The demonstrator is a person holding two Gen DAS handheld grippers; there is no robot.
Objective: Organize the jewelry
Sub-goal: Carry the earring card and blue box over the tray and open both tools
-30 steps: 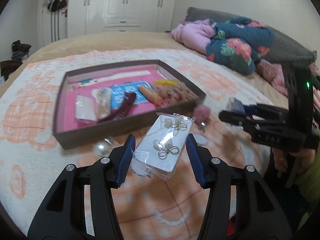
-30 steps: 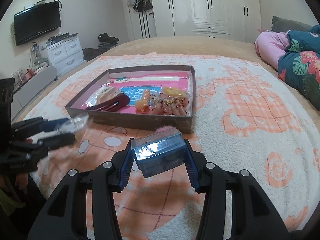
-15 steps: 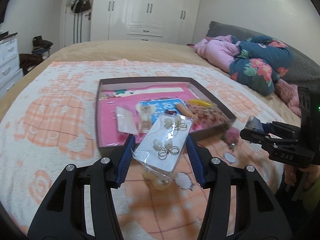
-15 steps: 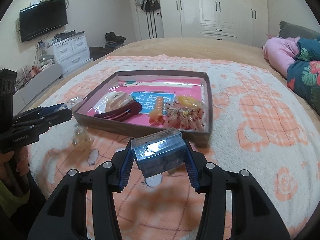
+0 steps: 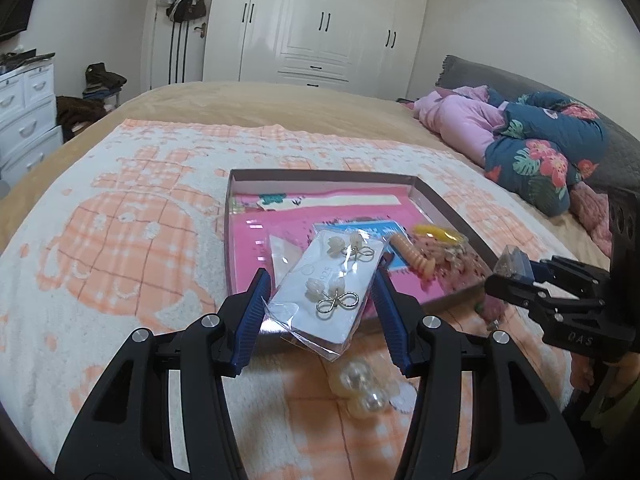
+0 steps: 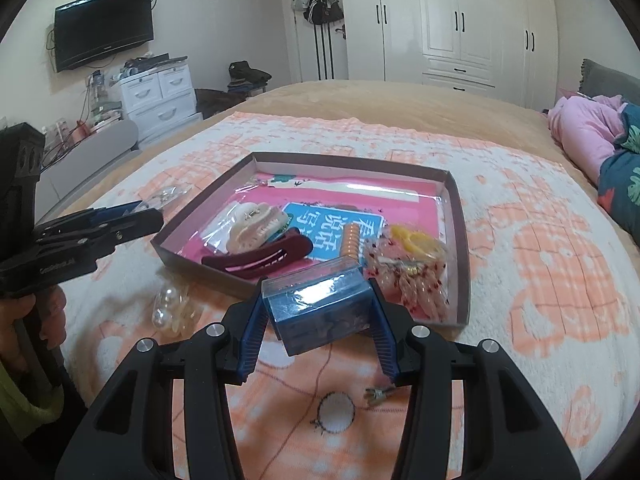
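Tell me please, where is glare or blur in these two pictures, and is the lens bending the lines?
Left wrist view: glare streaks on the plastic sleeve of the earring card; the pearly beads beneath are soft, out of focus; wardrobe doors bow outward, corners are dark. Right wrist view: bright reflection on the clear blue box lid; the tray is sharp; same fisheye curving.

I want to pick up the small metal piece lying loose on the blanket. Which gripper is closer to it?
Right. The right gripper, shut on a blue box, hangs just above the metal piece. The left gripper holds an earring card far across, beyond the tray.
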